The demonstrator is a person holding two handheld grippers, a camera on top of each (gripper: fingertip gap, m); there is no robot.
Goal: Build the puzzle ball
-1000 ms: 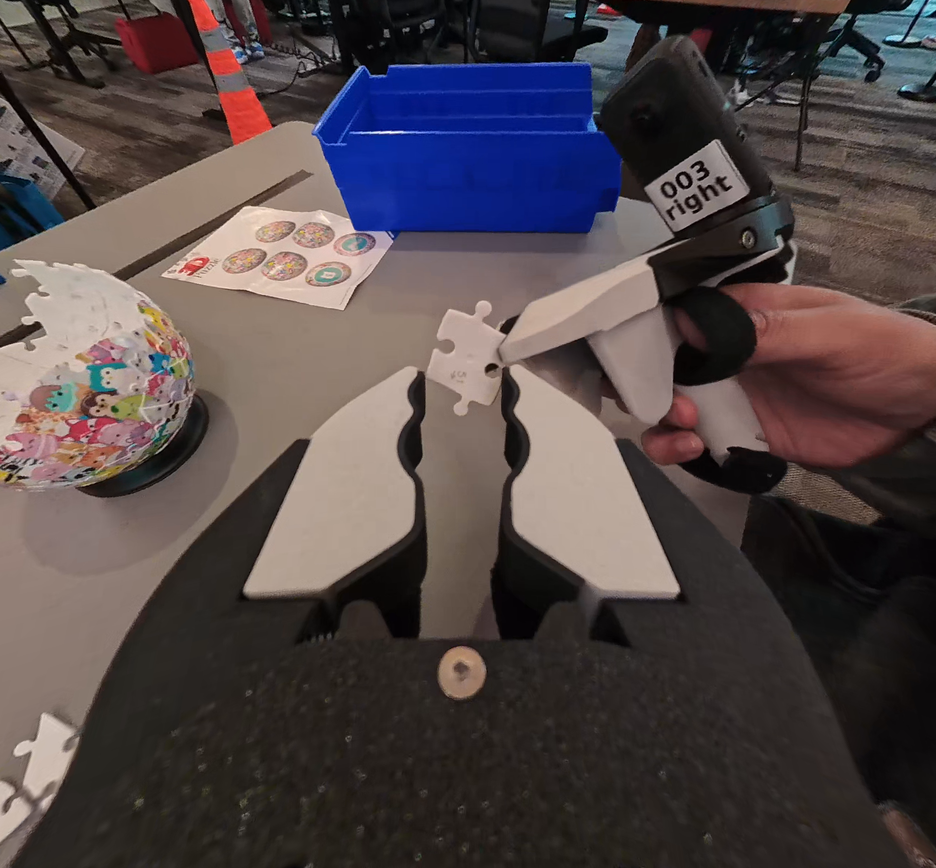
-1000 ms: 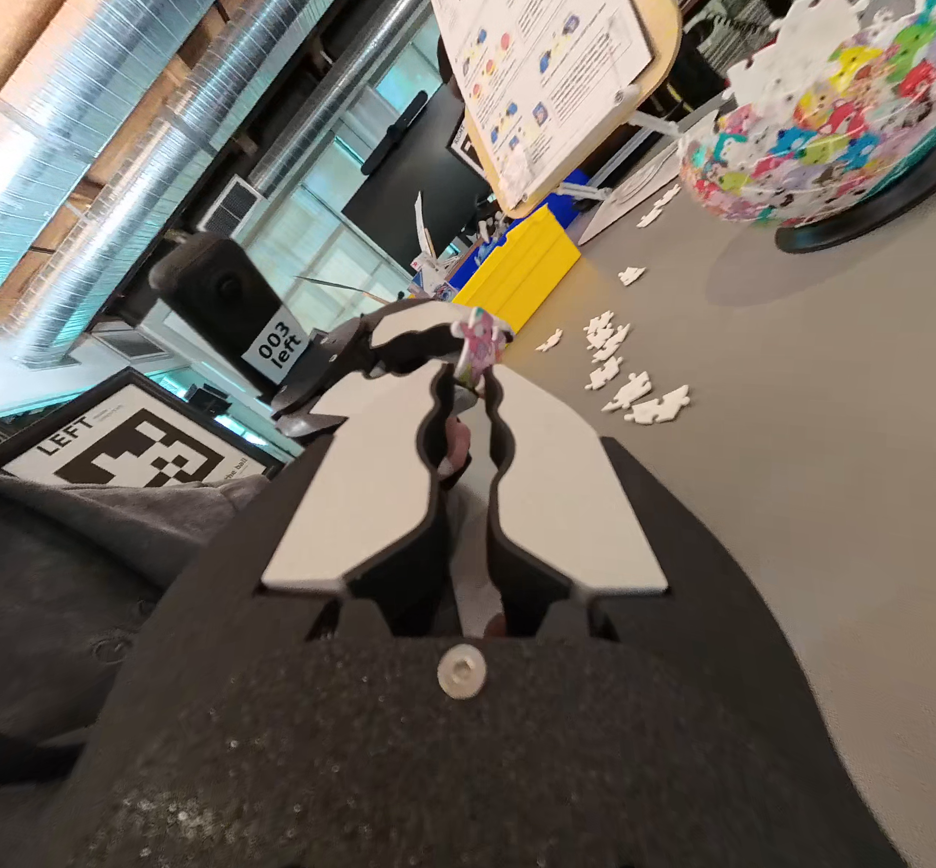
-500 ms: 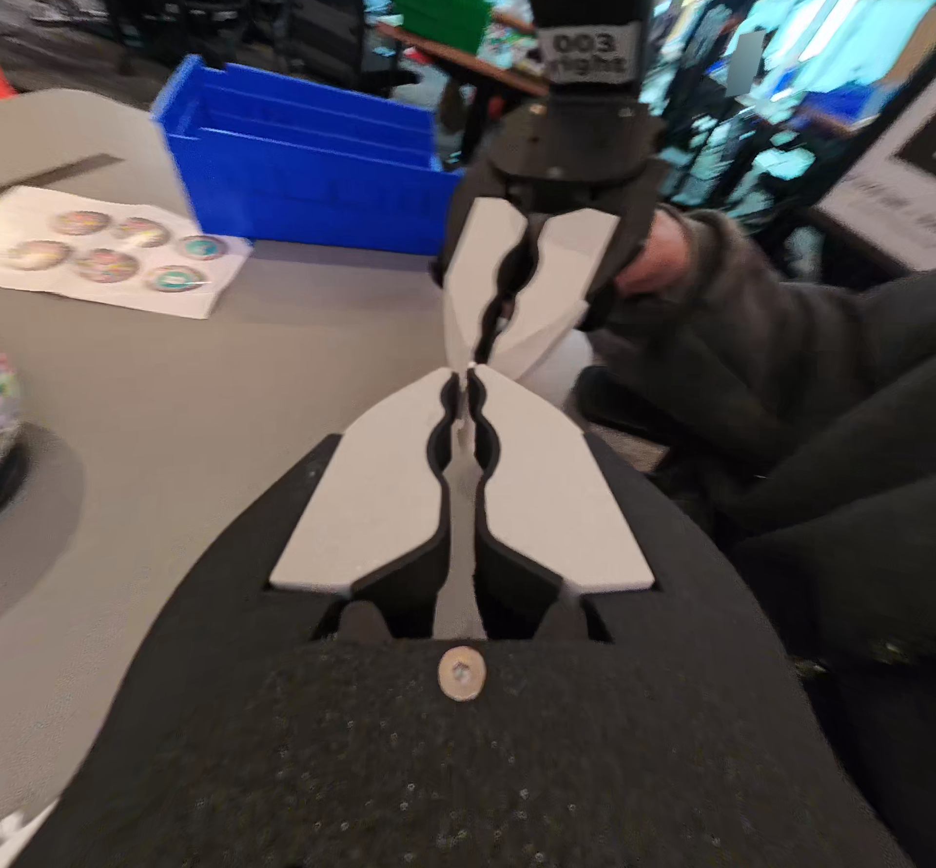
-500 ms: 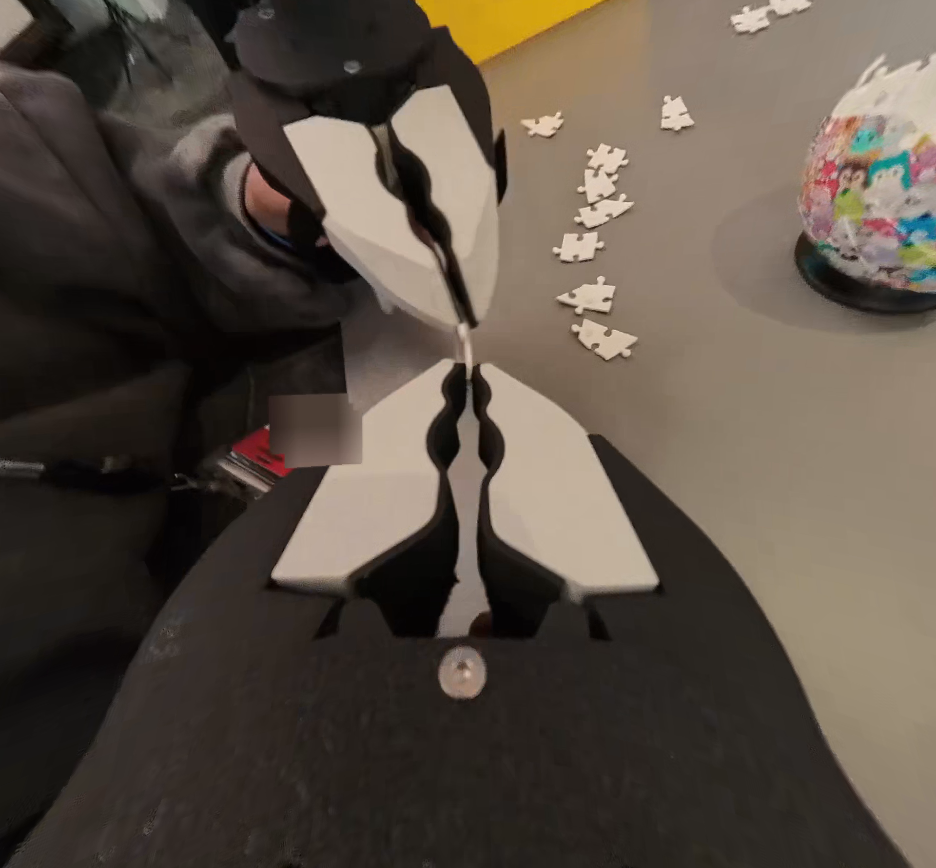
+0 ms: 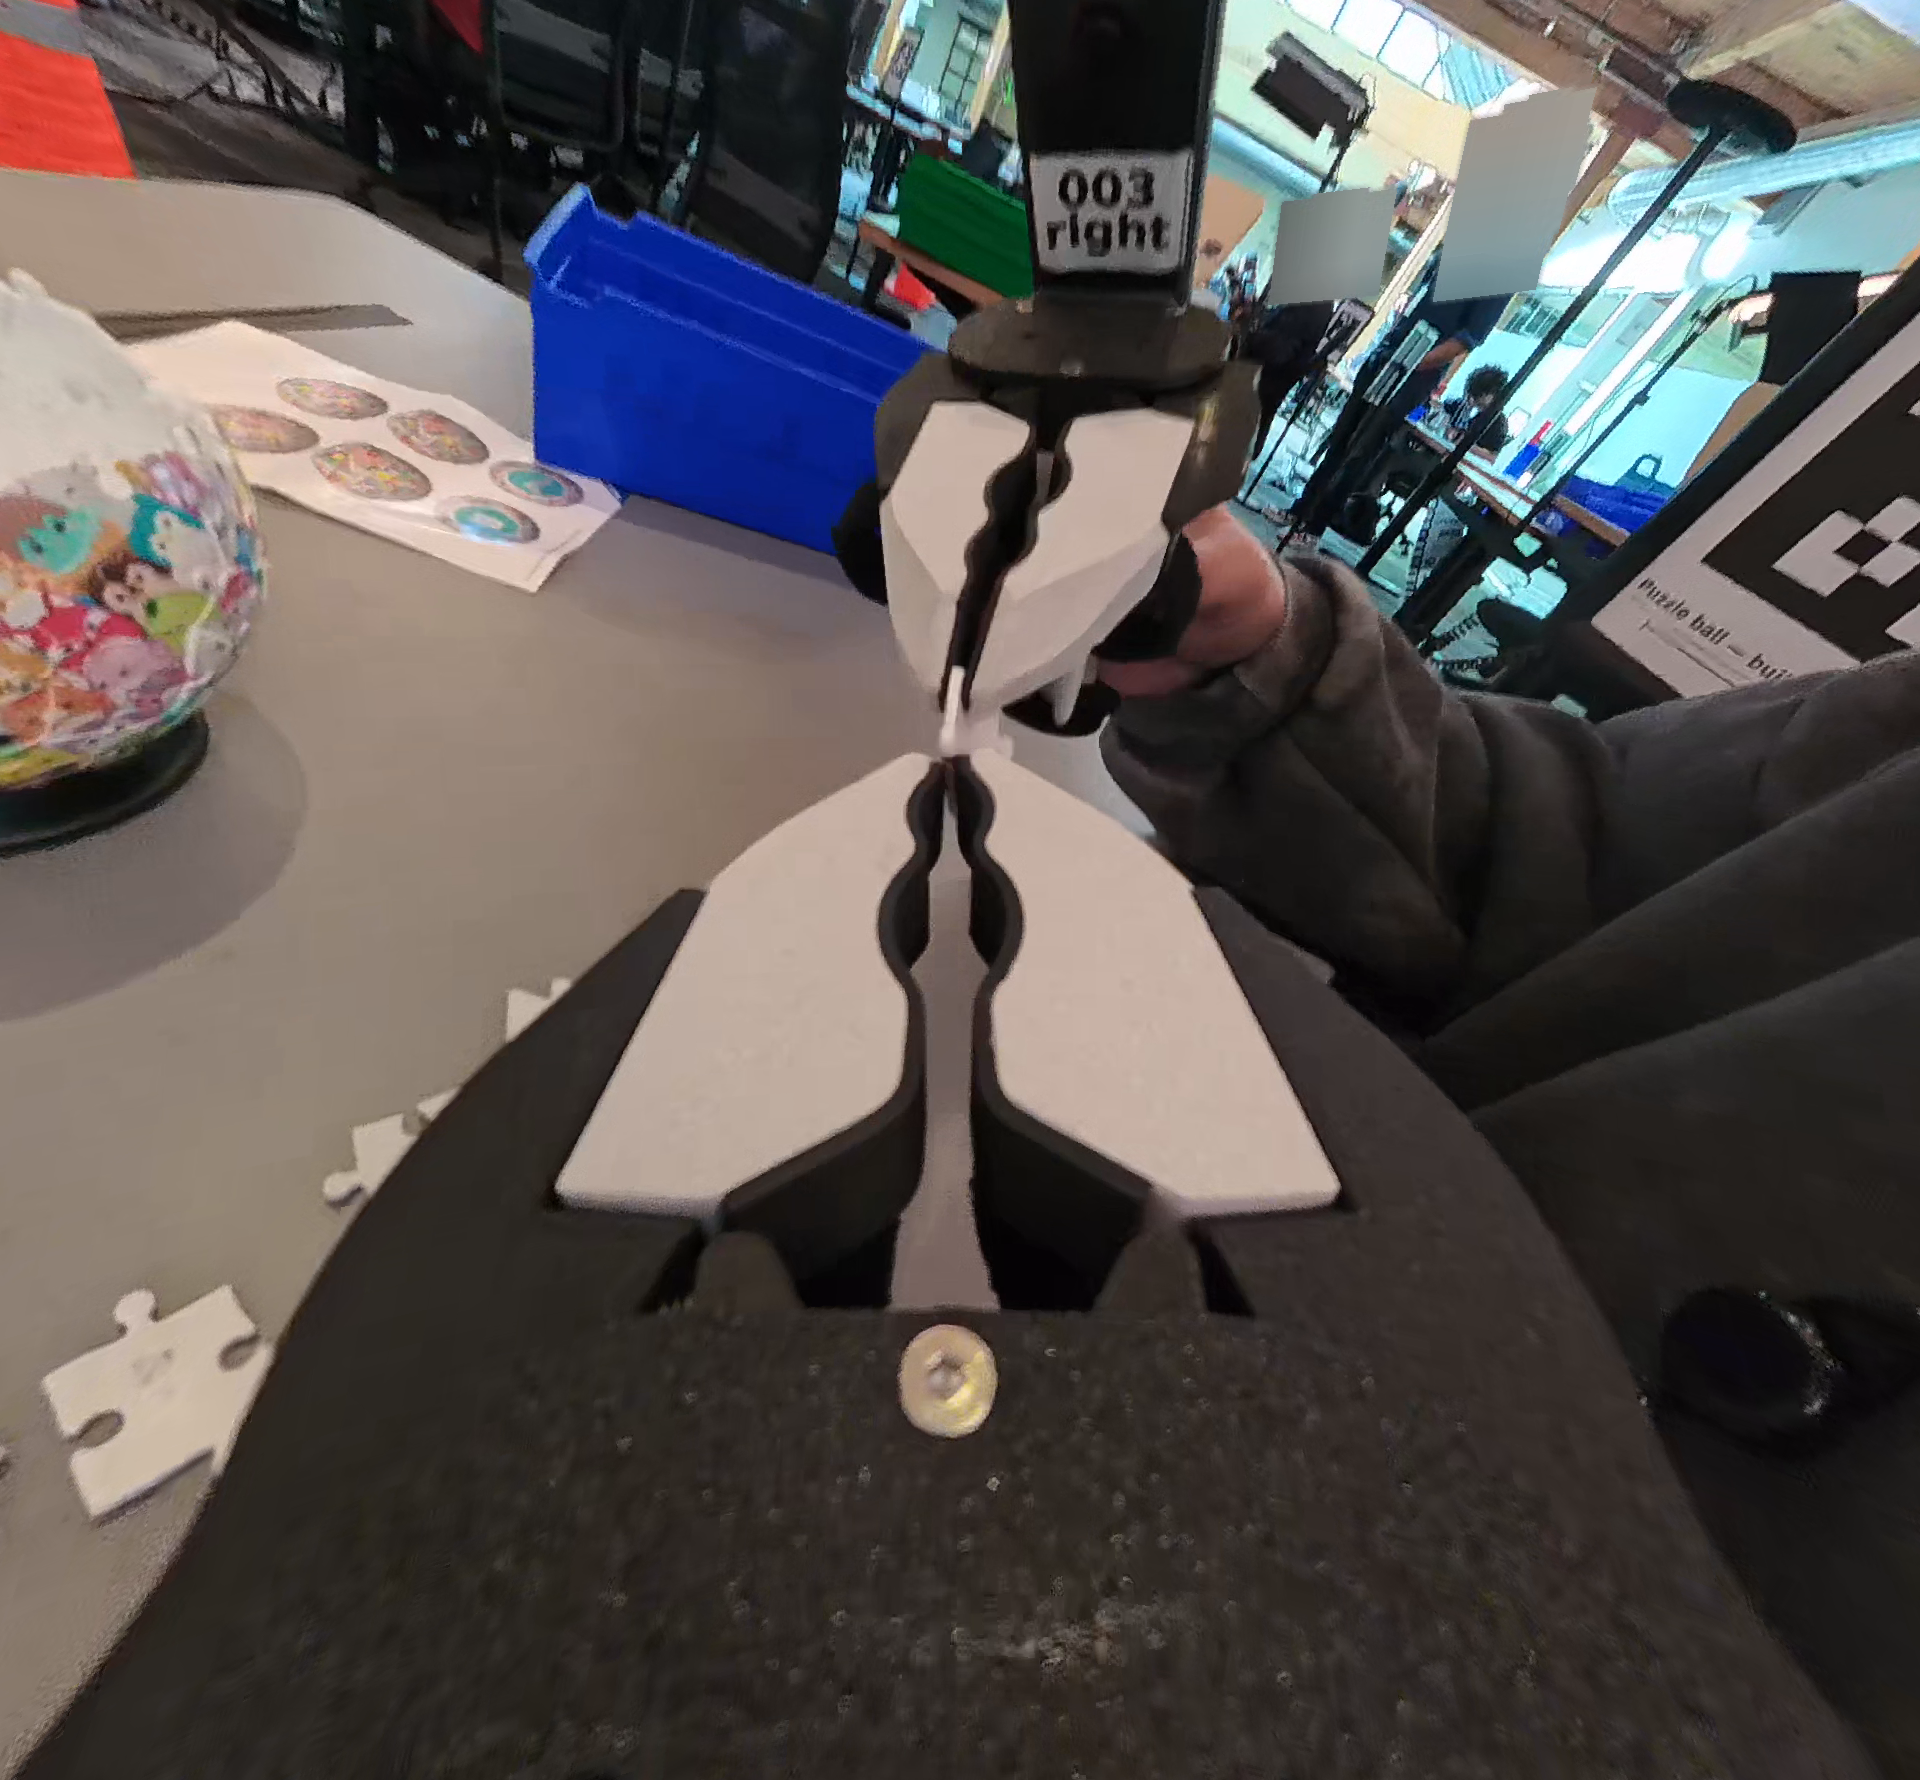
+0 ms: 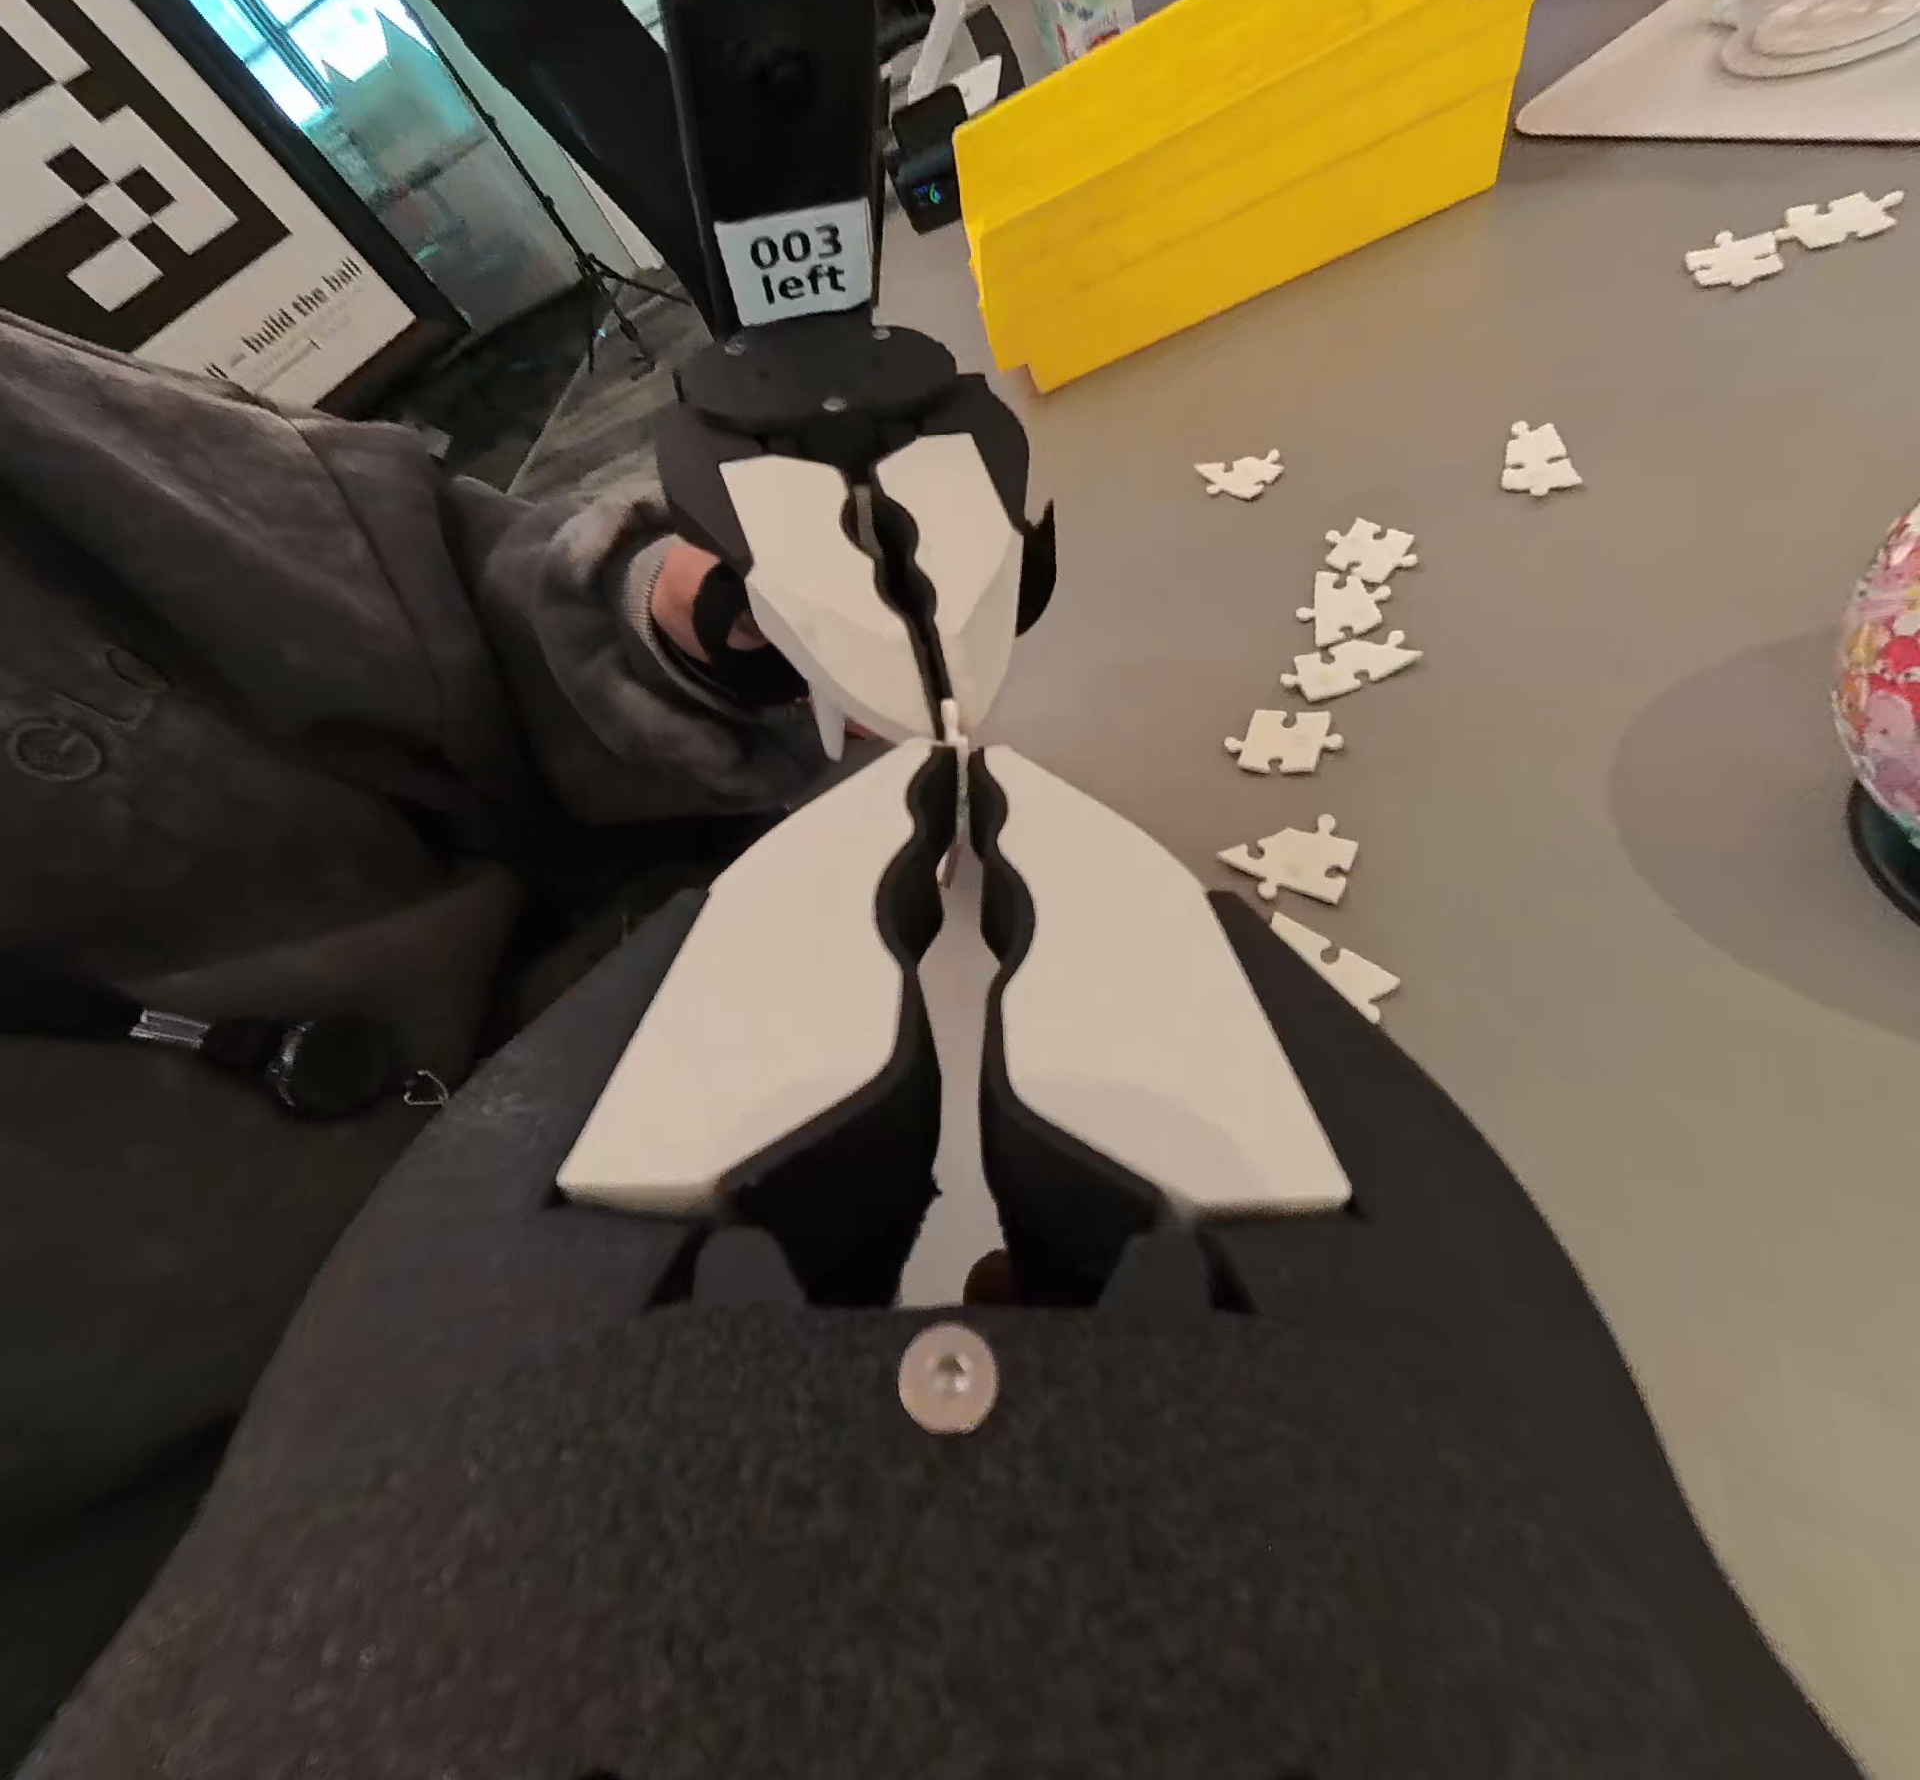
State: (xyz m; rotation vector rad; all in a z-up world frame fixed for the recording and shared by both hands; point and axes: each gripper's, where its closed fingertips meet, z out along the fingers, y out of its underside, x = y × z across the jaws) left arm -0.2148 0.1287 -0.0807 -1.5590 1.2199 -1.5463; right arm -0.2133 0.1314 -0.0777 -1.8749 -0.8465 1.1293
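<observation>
We work over the grey table [image 5: 540,795] w/ the half-built puzzle ball [image 5: 104,577] on its black stand at the left edge, well apart from both tools. Left gripper [image 5: 948,774] & right gripper [image 5: 961,681] meet tip to tip above the table, each nearly closed and pinching one white puzzle piece [image 5: 954,722] held edge-on — a handover, we judge. To do it well: keep one grip firm until the other is seated, don't twist the thin piece. Count: 1 blue bin [image 5: 707,411], 1 yellow bin [image 6: 1236,141], 1 picture sheet [image 5: 384,452], abt ten loose pieces [image 6: 1340,587] in the right wrist view.
</observation>
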